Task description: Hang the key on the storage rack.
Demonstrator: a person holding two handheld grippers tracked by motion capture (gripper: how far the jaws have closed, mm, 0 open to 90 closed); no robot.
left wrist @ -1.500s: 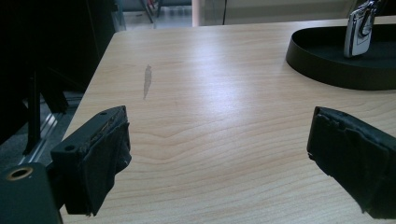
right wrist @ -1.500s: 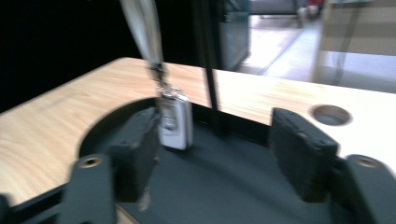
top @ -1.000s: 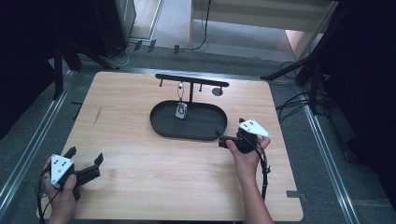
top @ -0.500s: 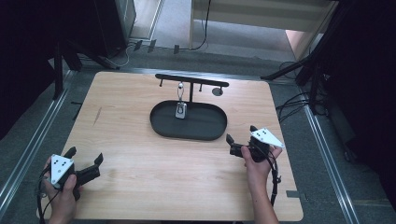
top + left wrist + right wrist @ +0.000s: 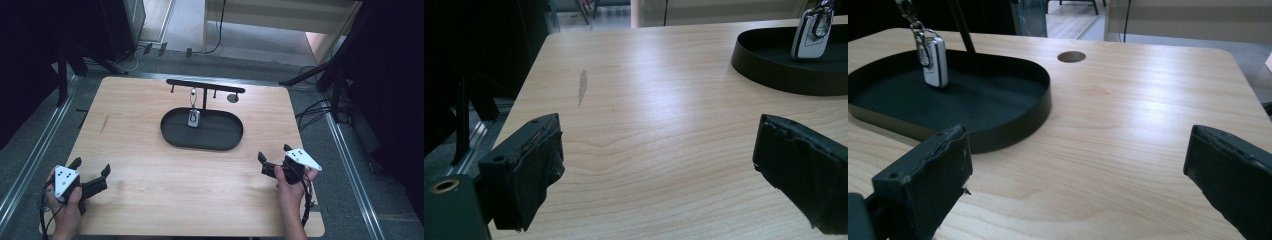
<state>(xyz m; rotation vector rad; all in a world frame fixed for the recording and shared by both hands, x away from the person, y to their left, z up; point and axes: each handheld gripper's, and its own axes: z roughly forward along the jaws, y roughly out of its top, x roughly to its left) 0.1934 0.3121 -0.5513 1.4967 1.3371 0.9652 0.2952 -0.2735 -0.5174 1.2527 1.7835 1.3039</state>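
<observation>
Key fob [image 5: 193,118] hangs by its clip from the black rack [image 5: 205,86], lower end in or just above the oval tray [image 5: 202,142], hard to tell which. L gripper [image 5: 91,170] sits at the table's [image 5: 150,200] near-left corner, R gripper [image 5: 274,156] just right of the tray. Both have jaws spread w/ nothing between them.

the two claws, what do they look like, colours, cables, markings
Both are black handheld tools. The left claw and right claw each carry a pale grey three-cornered plate with small dark dots on top, and a thin black cable trails back past the hand. The jaws are blocky, faced with worn black padding. No sleeves show; forearms are bare.
</observation>
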